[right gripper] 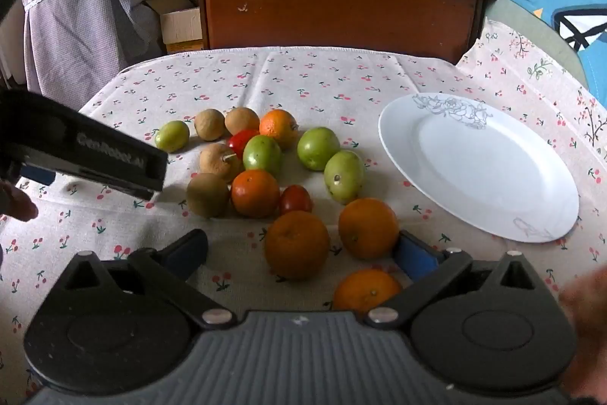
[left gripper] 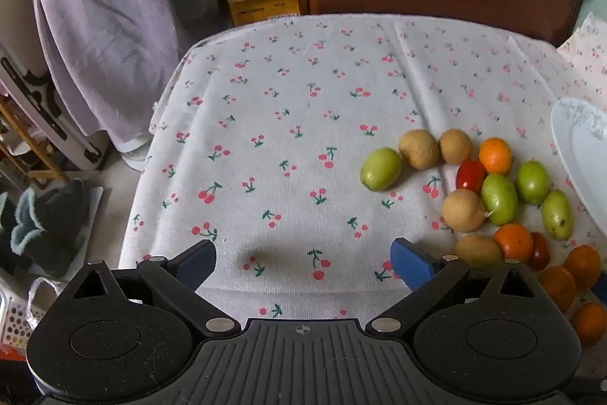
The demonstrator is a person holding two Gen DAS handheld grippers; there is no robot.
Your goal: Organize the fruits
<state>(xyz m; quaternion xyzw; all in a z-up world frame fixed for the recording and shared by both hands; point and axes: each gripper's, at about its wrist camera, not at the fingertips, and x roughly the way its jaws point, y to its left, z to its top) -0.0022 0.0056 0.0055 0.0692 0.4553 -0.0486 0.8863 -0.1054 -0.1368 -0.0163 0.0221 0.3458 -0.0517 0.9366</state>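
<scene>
White plate [right gripper: 531,200] sits bare at the desk's right, every fruit [right gripper: 261,154] loose on the cherry cloth [right gripper: 303,78] beside it; your left gripper [left gripper: 303,259] and right gripper [right gripper: 301,249] gape wide, empty — sorting unstarted.

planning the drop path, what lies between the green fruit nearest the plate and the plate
In the right wrist view, only bare cherry-print cloth lies between that green fruit and the white plate.

Table under cherry-print cloth [right gripper: 303,78]. On it: white plate [right gripper: 478,165] at right; beside it, loose fruit clustered: oranges [right gripper: 296,245], green fruits [right gripper: 318,148], brown fruits [right gripper: 207,194], small tomatoes [right gripper: 296,199].
</scene>
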